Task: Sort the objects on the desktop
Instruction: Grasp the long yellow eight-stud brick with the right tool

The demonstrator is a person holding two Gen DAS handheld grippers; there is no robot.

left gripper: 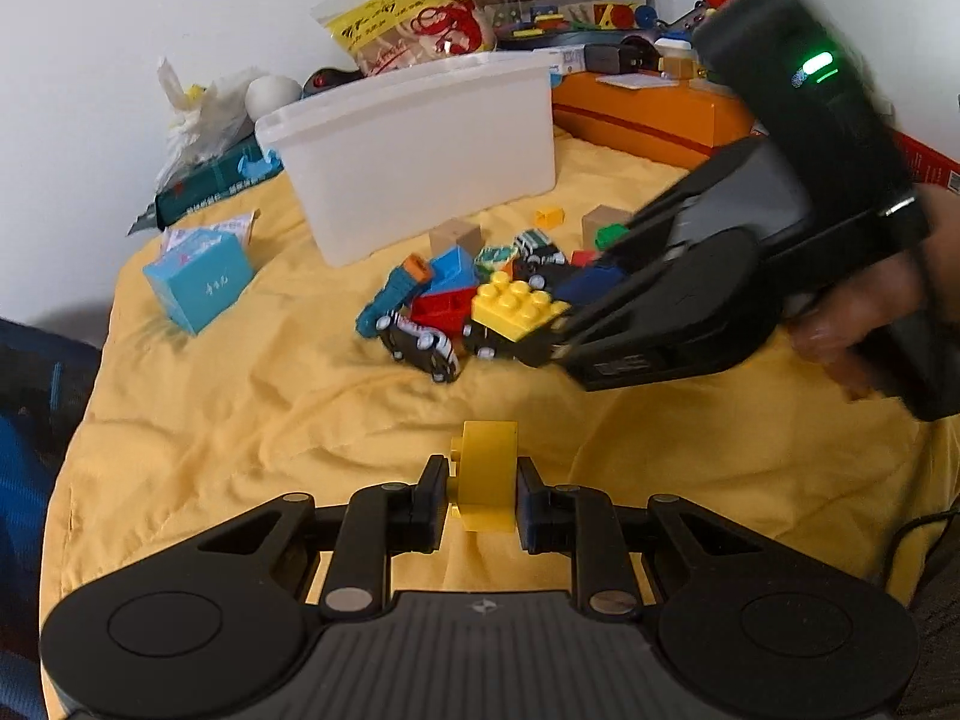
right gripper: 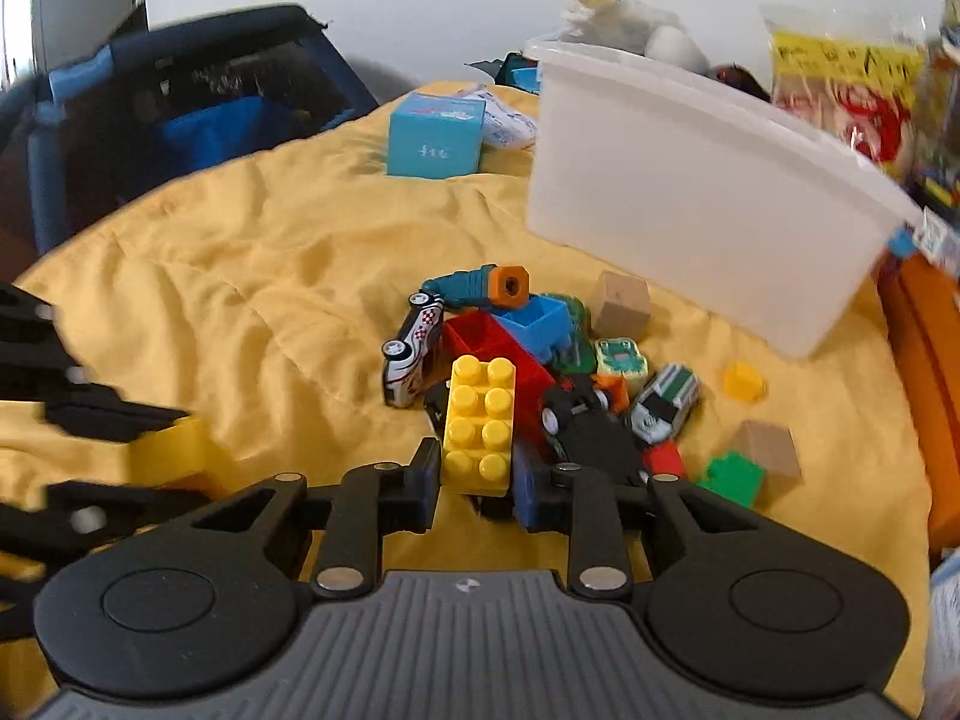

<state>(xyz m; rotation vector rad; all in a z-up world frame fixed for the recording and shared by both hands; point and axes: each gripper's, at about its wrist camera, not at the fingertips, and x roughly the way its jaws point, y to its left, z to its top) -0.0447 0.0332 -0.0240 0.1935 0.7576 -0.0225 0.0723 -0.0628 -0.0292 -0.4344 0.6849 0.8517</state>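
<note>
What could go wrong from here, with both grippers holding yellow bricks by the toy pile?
1. The right gripper holds the long brick only at its near end; it may pivot or slip on lifting.
2. That brick lies against the red brick and toy cars, so lifting may drag or scatter them.
3. The left gripper with its small brick is close by; the two could collide heading for the bin.

Each gripper (left gripper: 480,498) was matte black, with a ribbed grey panel at six o'clock flanked by two round caps, and silver rivets (left gripper: 347,599) on its linkage arms. The other gripper's (left gripper: 543,339) thick black handle carried a green light (left gripper: 816,67) at two o'clock.
</note>
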